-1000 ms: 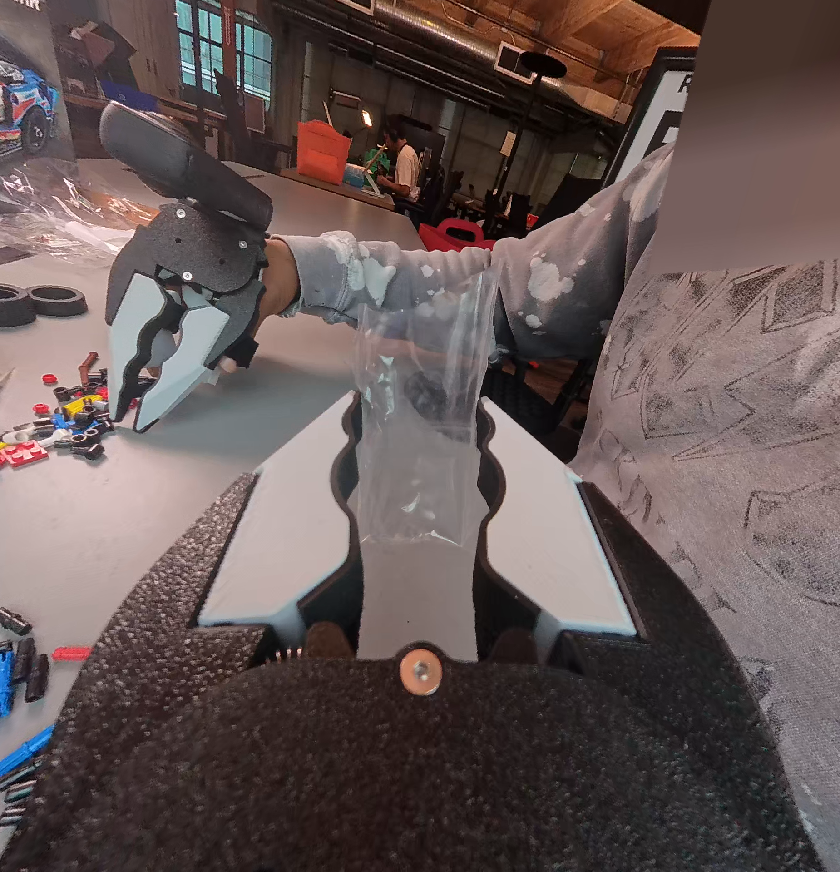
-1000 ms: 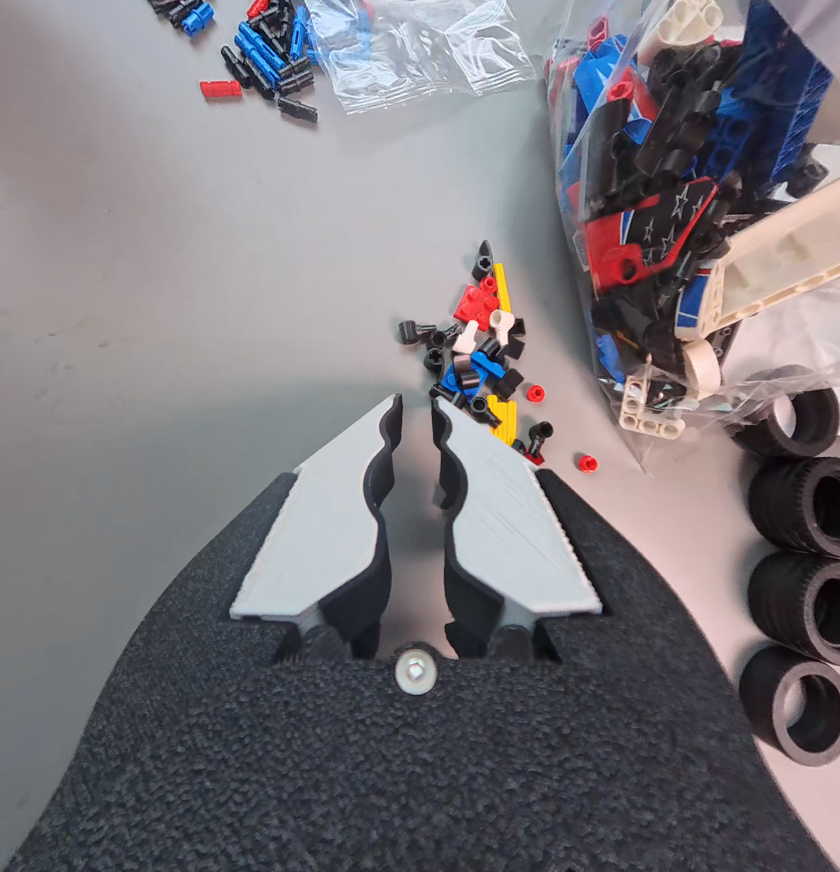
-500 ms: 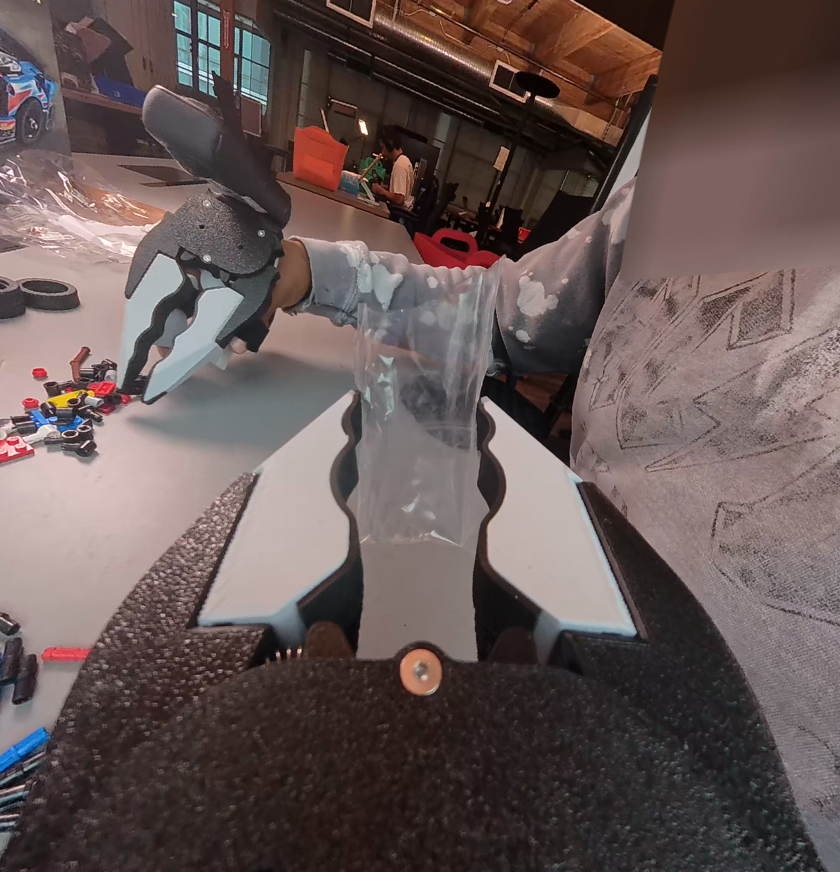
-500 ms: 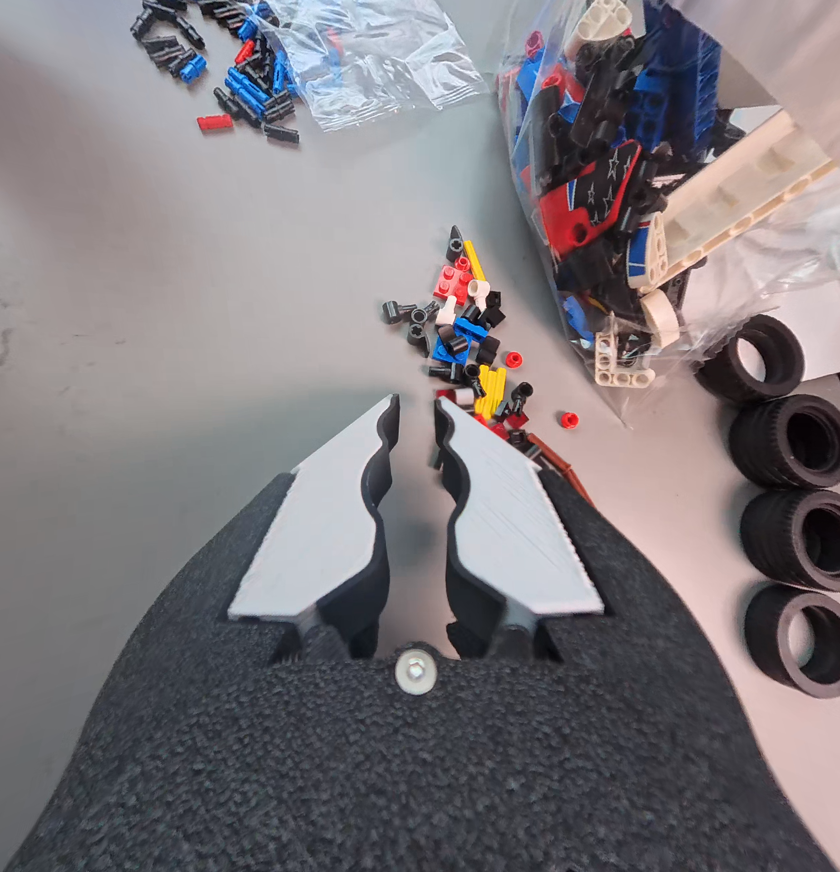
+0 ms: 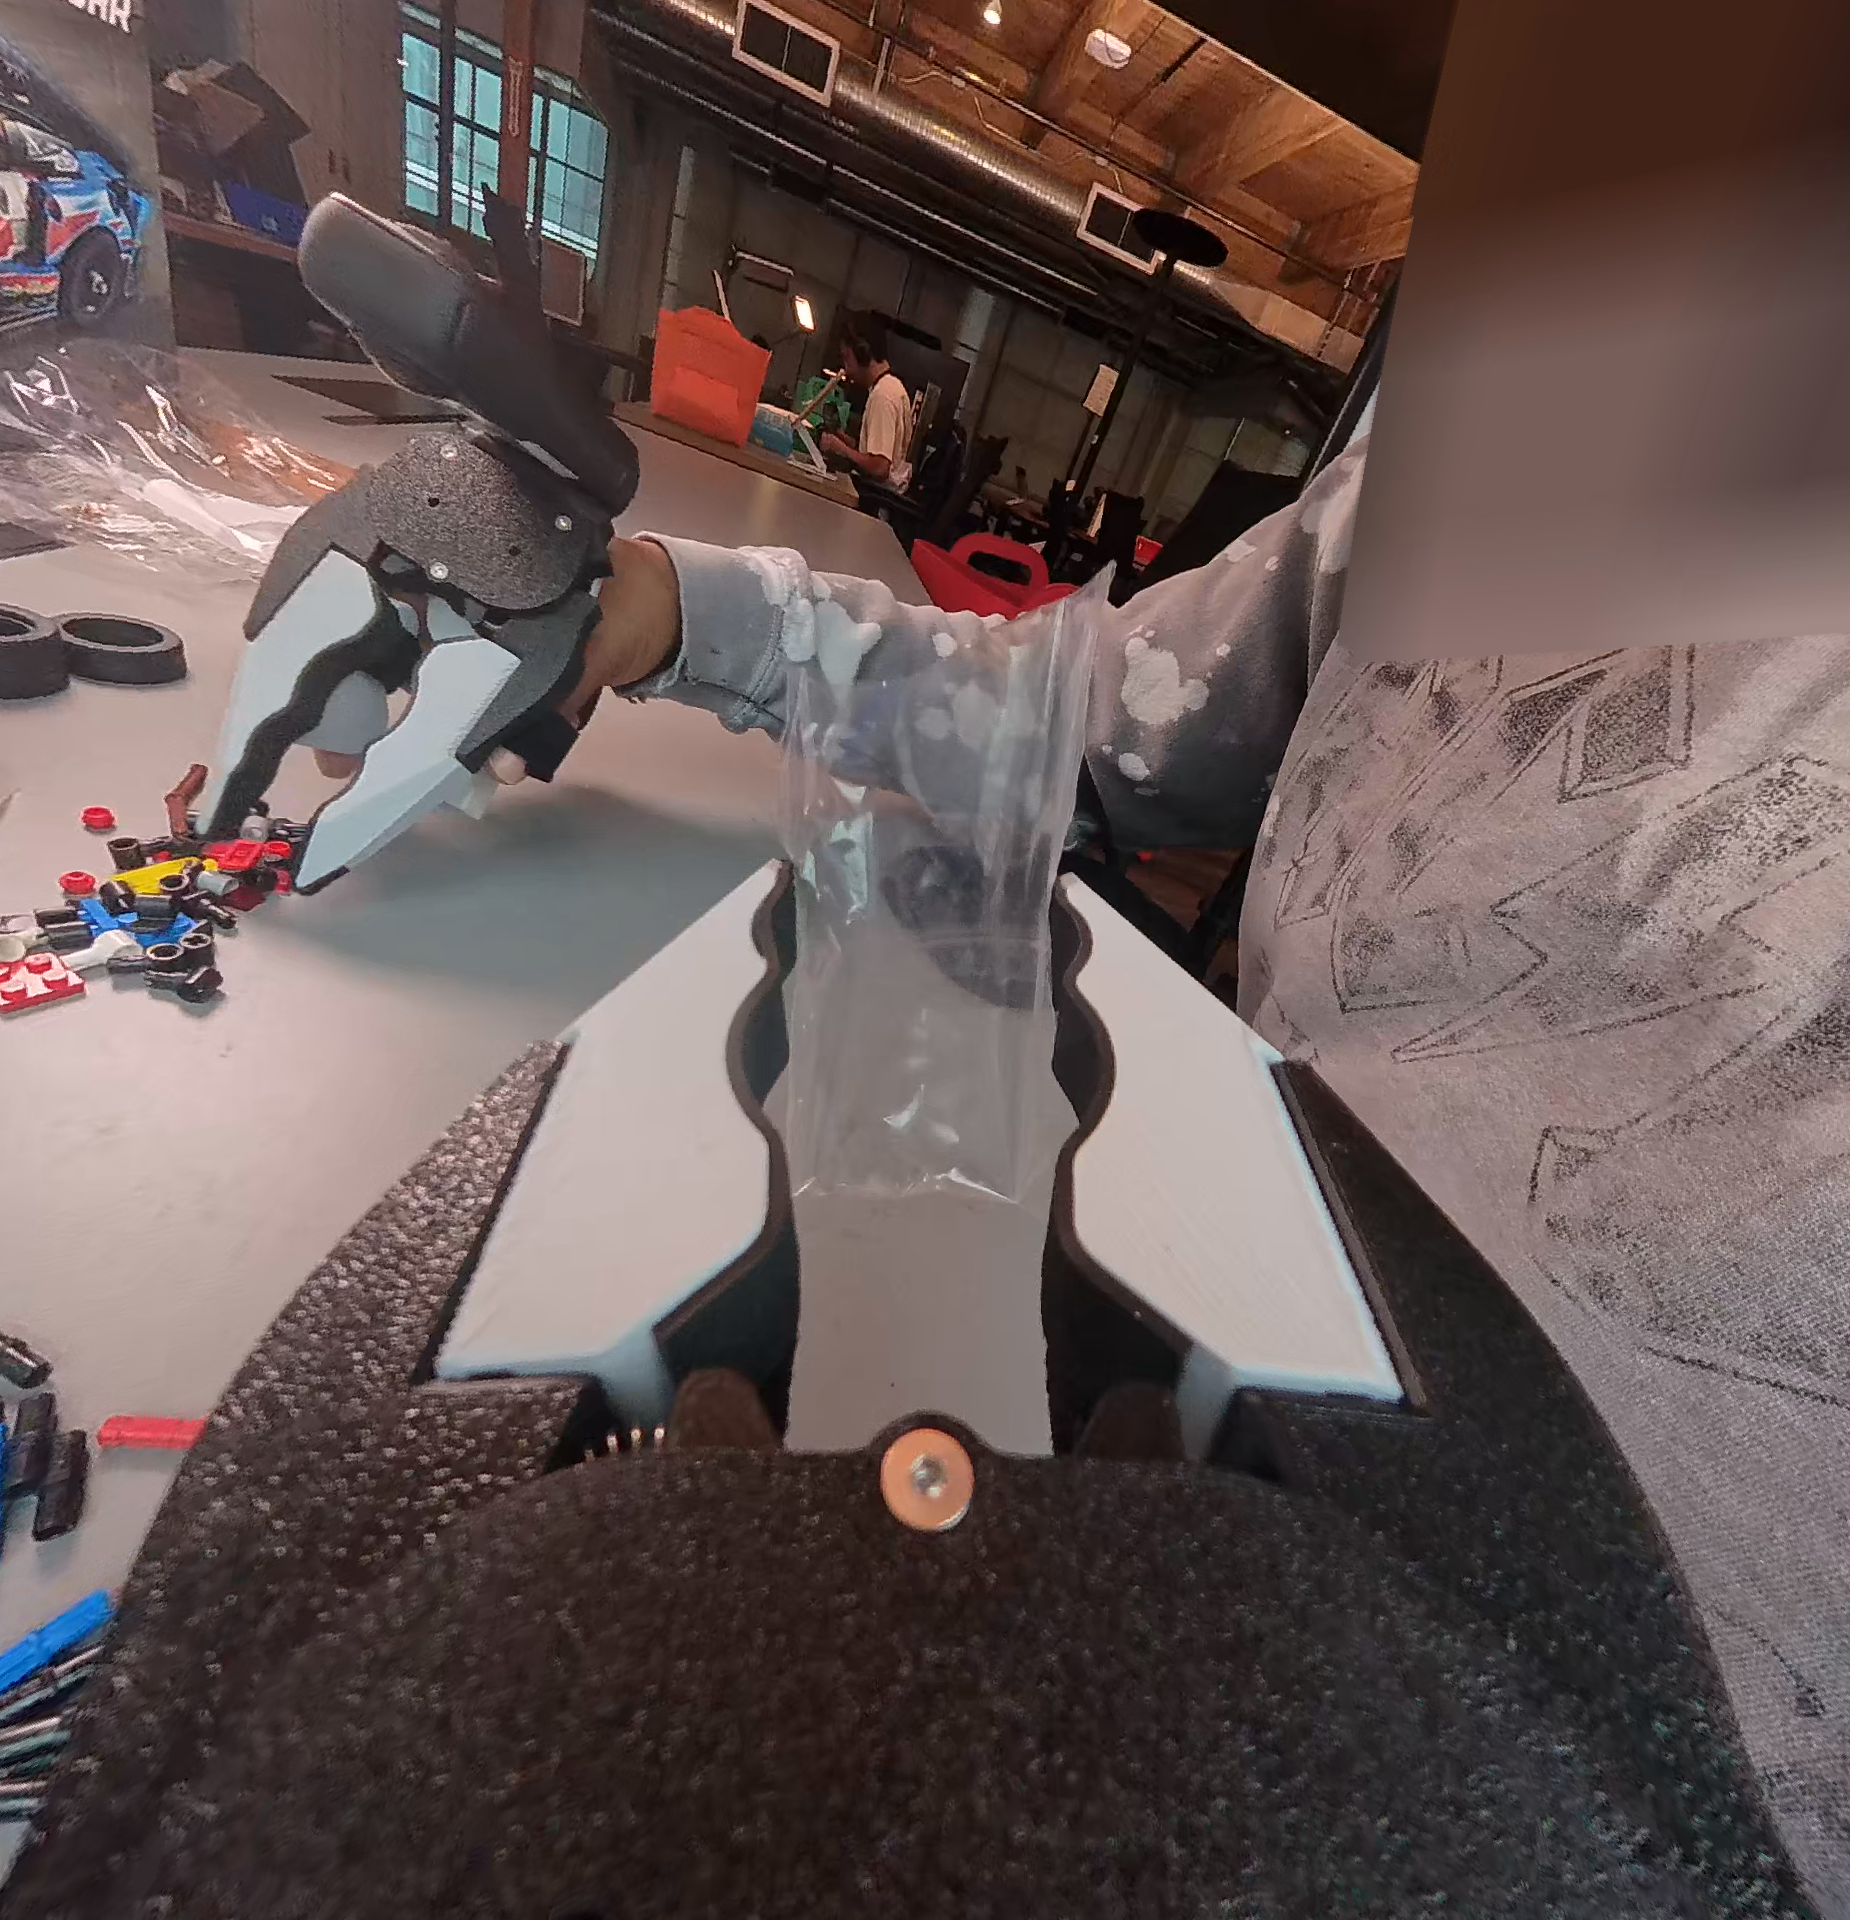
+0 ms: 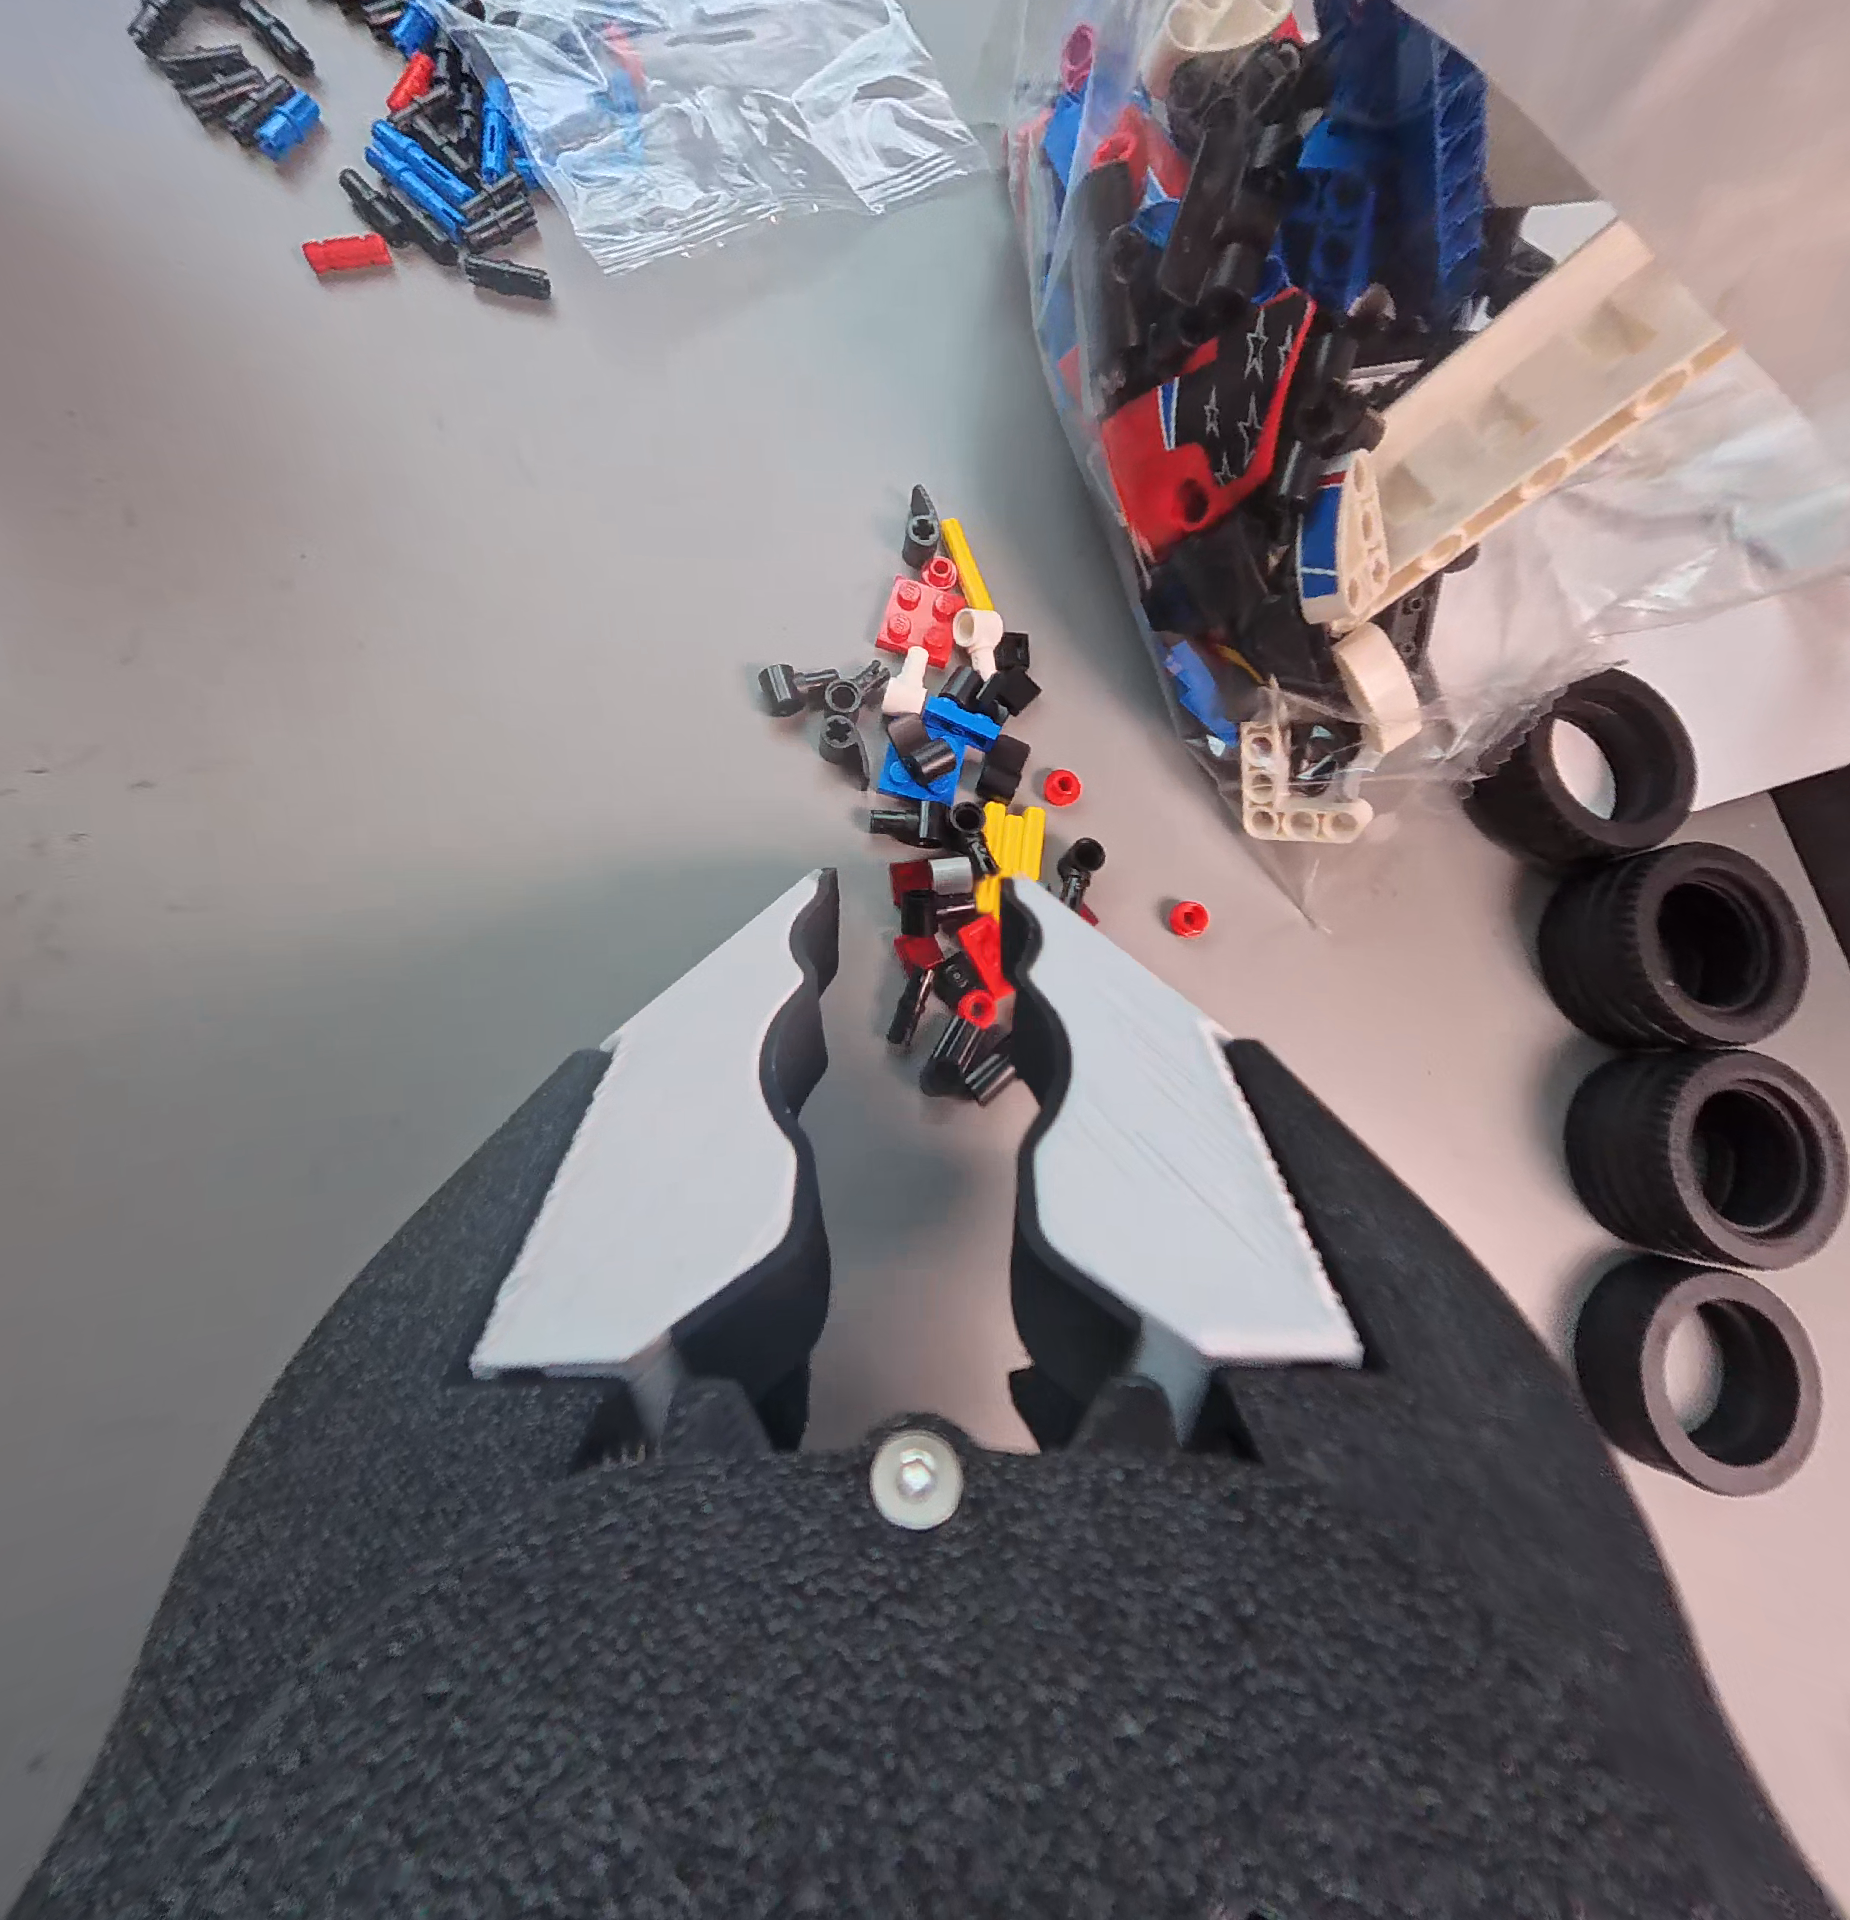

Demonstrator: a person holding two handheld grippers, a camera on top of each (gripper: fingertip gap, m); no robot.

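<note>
My left gripper (image 5: 921, 878) is shut on a small clear plastic bag (image 5: 931, 1039), which stands upright between its fingers above the grey table (image 5: 329, 1039). Something small and dark shows in or behind the bag's upper part. My right gripper (image 6: 918, 883) is open, tips down at the near end of a pile of small red, blue, black and yellow building pieces (image 6: 952, 748). Some pieces lie between its fingers. In the left wrist view the right gripper (image 5: 261, 857) shows with its tips at the same pile (image 5: 121, 914).
A large clear bag of building parts (image 6: 1264, 364) lies right of the pile. Several black tyres (image 6: 1669, 935) line the right side. An opened clear bag (image 6: 713, 135) and blue and black pins (image 6: 433, 177) lie farther off. The person's torso (image 5: 1575, 1039) is close on the left gripper's right.
My right gripper has opened from nearly shut and come down onto the near end of the small-piece pile. My left gripper still holds the clear bag in the same way.
</note>
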